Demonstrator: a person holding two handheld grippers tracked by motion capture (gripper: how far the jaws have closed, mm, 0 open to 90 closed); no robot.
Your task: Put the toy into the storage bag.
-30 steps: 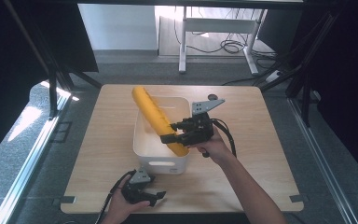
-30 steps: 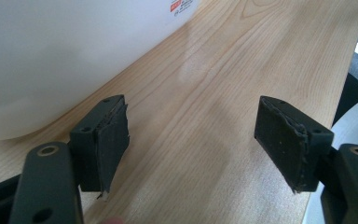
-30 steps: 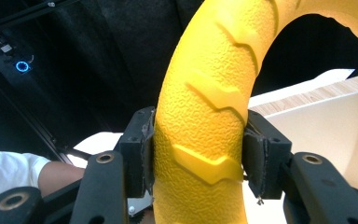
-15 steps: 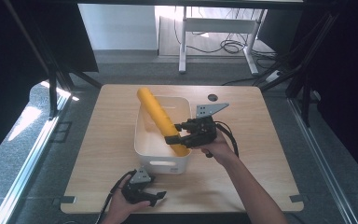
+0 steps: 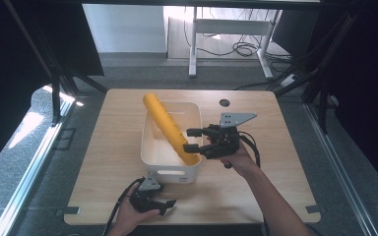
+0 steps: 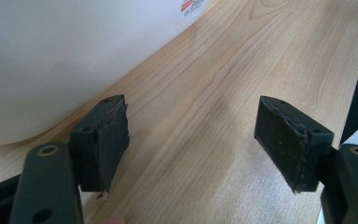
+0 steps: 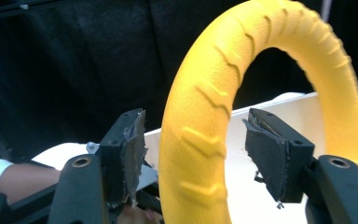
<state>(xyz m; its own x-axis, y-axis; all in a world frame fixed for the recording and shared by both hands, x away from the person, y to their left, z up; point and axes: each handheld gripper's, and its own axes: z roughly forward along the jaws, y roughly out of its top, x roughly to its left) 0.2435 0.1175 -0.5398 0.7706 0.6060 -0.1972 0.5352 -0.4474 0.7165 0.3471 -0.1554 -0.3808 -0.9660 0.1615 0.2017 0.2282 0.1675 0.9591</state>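
Yellow foam roller [image 5: 168, 129], light, springy, ridged: regrasp near its six-o'clock end. Right gripper [image 5: 193, 140] fingers have just been opening, roller between them untouched; left gripper [image 5: 163, 205] fingers wide.

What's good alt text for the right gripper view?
A ribbed yellow ring stands between the right gripper's two black pads, which have just been opening and sit clear of it. Behind it is the white bin's wall against a dark backdrop.

The right tongs [image 5: 193, 140] have just opened off the yellow ring [image 5: 167, 129] (which stands between them).
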